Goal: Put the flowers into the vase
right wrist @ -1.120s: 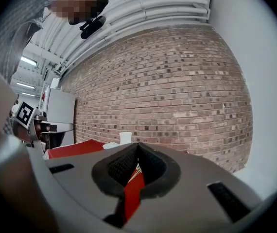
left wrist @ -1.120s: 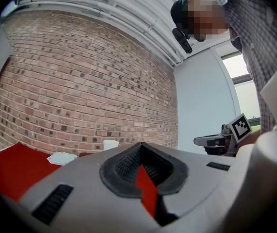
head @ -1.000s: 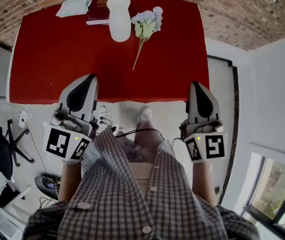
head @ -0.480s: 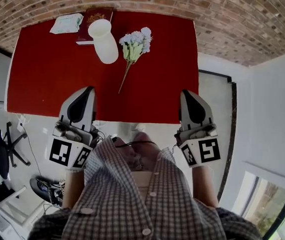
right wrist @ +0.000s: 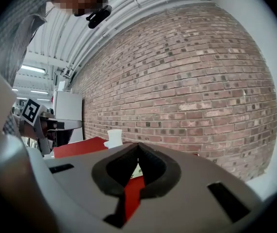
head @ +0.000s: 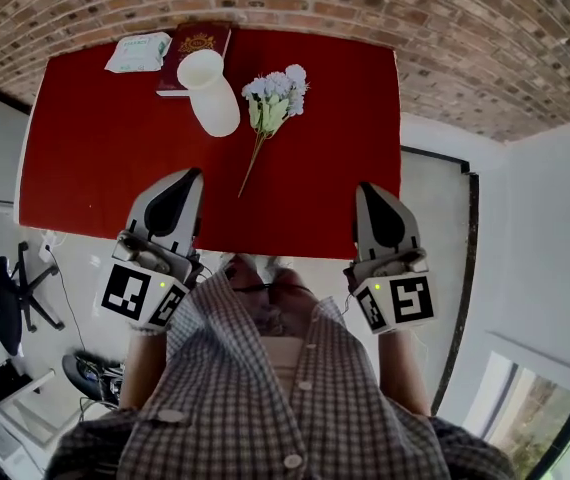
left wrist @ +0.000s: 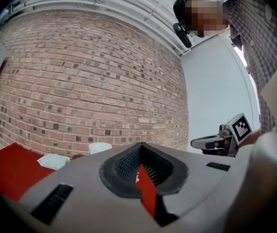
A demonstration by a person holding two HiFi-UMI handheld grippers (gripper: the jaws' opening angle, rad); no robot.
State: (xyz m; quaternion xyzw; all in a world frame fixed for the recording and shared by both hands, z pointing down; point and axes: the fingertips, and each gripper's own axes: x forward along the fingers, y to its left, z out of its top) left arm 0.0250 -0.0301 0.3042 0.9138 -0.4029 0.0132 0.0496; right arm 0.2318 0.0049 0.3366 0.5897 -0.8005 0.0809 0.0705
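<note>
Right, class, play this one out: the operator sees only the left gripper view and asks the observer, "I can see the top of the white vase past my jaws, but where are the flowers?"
Observer: The flowers lie flat on the red table, close beside the vase, on its right in the head view.
Operator: Which way does the stem point?
Observer: Toward the person, with the blooms at the far end.
Operator: Is the right gripper holding anything?
Observer: No. Its own view shows the jaws shut with nothing between them.
</note>
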